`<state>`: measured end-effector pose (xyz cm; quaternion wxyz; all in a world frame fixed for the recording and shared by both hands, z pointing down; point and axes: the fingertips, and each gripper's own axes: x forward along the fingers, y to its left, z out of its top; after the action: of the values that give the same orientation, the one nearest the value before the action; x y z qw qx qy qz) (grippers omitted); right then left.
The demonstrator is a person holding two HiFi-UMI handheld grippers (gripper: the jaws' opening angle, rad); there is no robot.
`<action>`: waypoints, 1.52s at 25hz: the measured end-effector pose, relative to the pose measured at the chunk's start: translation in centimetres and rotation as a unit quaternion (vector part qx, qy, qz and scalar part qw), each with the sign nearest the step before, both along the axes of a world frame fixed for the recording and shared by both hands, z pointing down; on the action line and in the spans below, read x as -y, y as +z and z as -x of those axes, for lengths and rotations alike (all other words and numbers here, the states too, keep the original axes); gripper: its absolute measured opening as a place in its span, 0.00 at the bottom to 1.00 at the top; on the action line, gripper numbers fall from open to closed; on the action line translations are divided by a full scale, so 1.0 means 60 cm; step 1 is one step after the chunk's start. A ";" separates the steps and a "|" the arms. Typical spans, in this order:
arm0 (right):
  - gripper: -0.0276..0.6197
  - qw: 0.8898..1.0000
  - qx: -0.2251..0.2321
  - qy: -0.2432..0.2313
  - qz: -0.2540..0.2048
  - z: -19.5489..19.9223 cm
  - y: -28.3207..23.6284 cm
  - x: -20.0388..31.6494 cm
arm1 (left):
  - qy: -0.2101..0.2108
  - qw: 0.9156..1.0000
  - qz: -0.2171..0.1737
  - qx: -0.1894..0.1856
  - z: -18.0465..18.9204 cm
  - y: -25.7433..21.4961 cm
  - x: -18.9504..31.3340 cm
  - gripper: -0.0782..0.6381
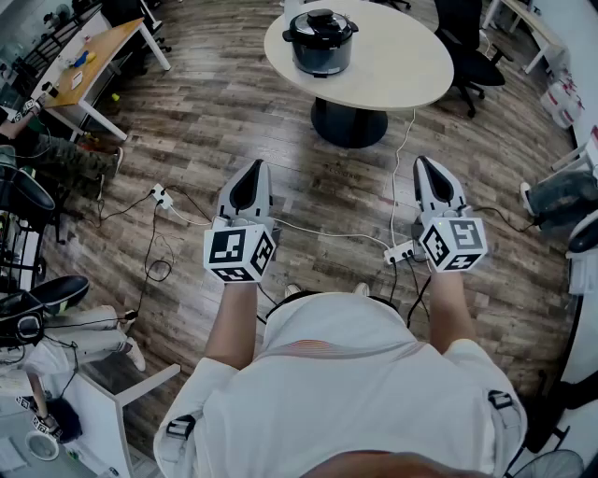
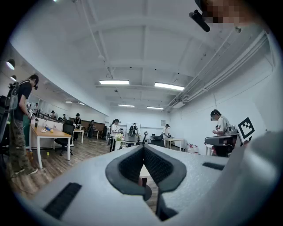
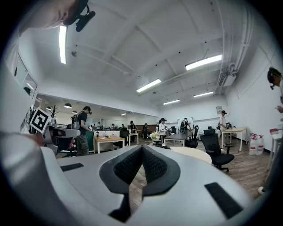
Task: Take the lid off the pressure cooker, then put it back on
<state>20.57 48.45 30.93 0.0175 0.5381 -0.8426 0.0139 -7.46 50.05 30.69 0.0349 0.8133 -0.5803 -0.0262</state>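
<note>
A dark pressure cooker (image 1: 321, 41) with its black lid (image 1: 320, 23) on stands on a round beige table (image 1: 392, 70) at the top of the head view. Both grippers are held level over the wooden floor, well short of the table. My left gripper (image 1: 252, 170) is shut with nothing between its jaws. My right gripper (image 1: 426, 166) is shut too, and empty. In the left gripper view the closed tips (image 2: 143, 148) meet, and the table edge (image 2: 144, 171) shows through the gap below. In the right gripper view the closed tips (image 3: 142, 148) point beside the table top (image 3: 194, 153).
Cables and a power strip (image 1: 402, 251) lie on the floor between me and the table's black pedestal (image 1: 348, 121). A black office chair (image 1: 472, 56) stands right of the table. A wooden desk (image 1: 93, 65) is at far left, and people stand around the room.
</note>
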 end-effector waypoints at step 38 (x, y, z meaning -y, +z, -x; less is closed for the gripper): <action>0.05 0.999 0.019 -0.035 -0.016 0.247 0.015 0.025 | 0.026 0.999 0.001 -0.046 0.200 0.028 0.019 0.12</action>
<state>5.74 46.95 31.81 -0.0068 0.5084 -0.8610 0.0095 -19.48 48.90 32.36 0.0630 0.8262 -0.5564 -0.0621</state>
